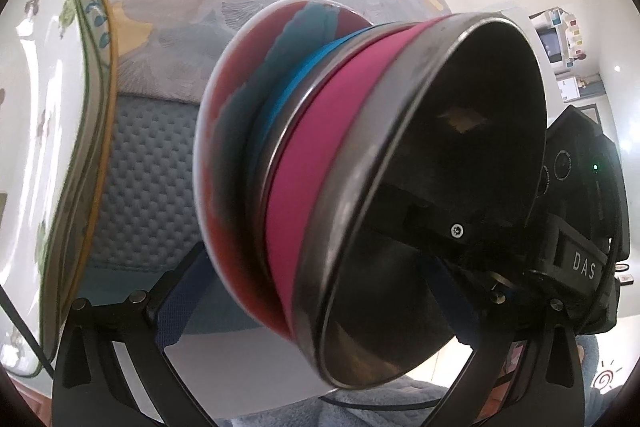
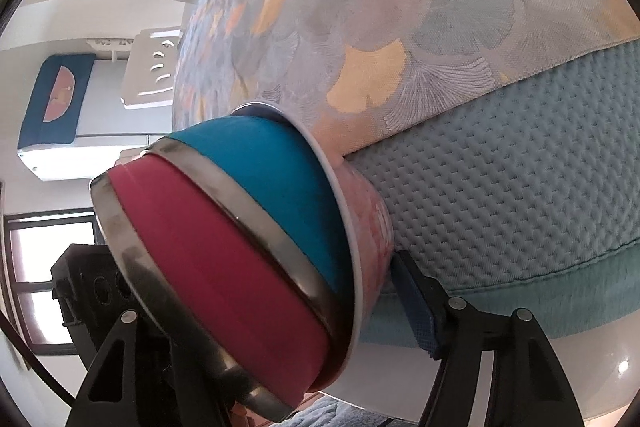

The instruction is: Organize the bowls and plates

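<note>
**A:** What are you holding, and how will it handle?

**B:** A stack of three nested bowls (image 1: 360,167): a pink-and-red patterned ceramic bowl with a white rim (image 1: 224,131) underneath, a blue-sided steel-rimmed bowl (image 1: 292,83) inside it, and a magenta-sided steel bowl (image 1: 320,155) on top. I judge it heavy for its size. The ceramic would chip or break if dropped, and the steel rims look slick, so the upper bowls could slide if the stack tips. The grip should take all three walls at once, one finger inside the top bowl and one outside the ceramic.

**A:** Where is it?

**B:** At the edge of what looks like a bed under a ginkgo-leaf patterned cover (image 2: 400,27), beside its blue quilted side. I cannot tell whether the stack rests on anything. A white flowered plate with a yellow rim (image 1: 52,107) stands just left of it.

**A:** And your jaws?

**B:** My right gripper (image 2: 288,307) has its jaws part closed, grasping the stack's wall. Its blue pad (image 2: 416,307) lies against the ceramic bowl's outside and the other finger reaches inside the top bowl. My left gripper (image 1: 316,283) has its jaws spread wide. They straddle the stack without pressing on it.
</note>
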